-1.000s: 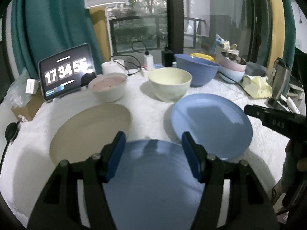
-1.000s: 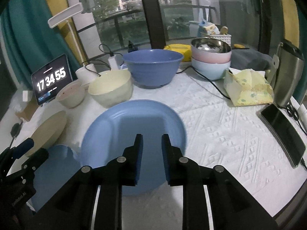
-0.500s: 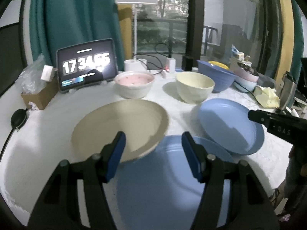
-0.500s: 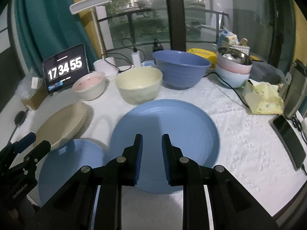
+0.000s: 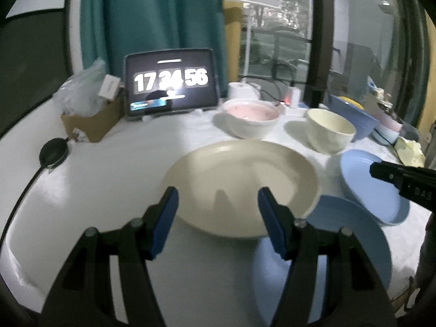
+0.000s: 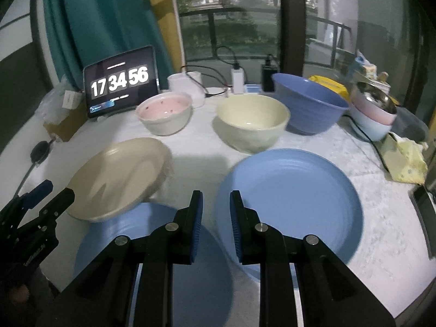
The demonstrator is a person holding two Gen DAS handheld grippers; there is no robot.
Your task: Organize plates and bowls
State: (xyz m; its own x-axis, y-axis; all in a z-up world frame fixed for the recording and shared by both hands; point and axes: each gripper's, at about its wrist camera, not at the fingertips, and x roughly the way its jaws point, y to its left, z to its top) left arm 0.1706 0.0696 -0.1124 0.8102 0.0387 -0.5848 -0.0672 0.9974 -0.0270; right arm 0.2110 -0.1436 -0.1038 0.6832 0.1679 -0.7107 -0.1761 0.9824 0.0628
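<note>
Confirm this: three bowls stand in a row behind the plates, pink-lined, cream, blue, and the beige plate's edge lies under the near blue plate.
One error: the beige plate overlaps on top of the near blue plate, as the right wrist view shows. The bowl row is as stated.

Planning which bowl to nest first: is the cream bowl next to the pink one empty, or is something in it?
Empty, as far as visible: the right wrist view looks into the cream bowl and shows only its bare, glossy inside.

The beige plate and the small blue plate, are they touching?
Cannot tell. In the right wrist view the beige plate overlaps the small blue plate, but contact there is unclear.
</note>
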